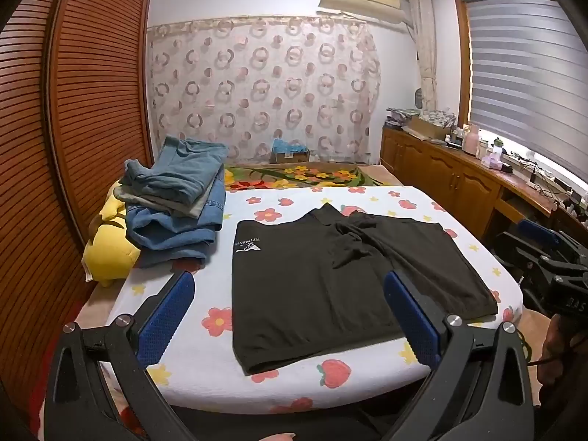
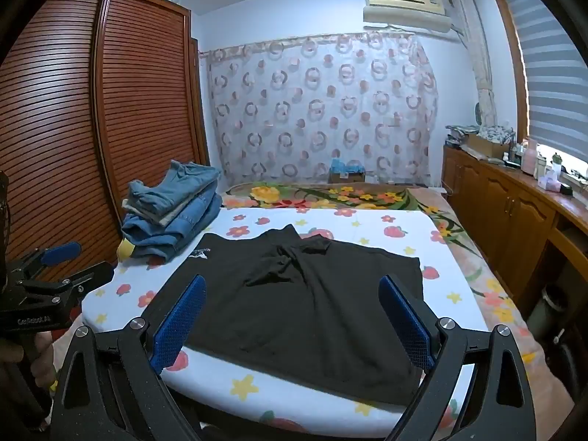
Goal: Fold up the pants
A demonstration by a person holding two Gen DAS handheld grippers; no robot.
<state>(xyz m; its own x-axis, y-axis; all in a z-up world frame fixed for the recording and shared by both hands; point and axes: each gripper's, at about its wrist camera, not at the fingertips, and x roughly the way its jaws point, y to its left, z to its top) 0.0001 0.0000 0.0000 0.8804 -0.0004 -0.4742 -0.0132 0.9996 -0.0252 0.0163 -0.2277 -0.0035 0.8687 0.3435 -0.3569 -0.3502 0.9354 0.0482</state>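
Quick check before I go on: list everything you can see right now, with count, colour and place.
pants: 1, black with white logo, spread on the near mat
mat: 1, white with flowers and strawberries, on the bed
jeans pile: 1 stack, blue denim, far left of the mat
plush: 1, yellow, left of the jeans pile
blanket: 1, floral, beyond the mat
wardrobe: 1, brown slatted, left wall
curtain: 1, pale with rings, back wall
air conditioner: 1, cream, top right
cabinets: 1 row, brown, right under the window
left claw: open, above the near edge of the pants
right claw: open, above the near edge of the pants
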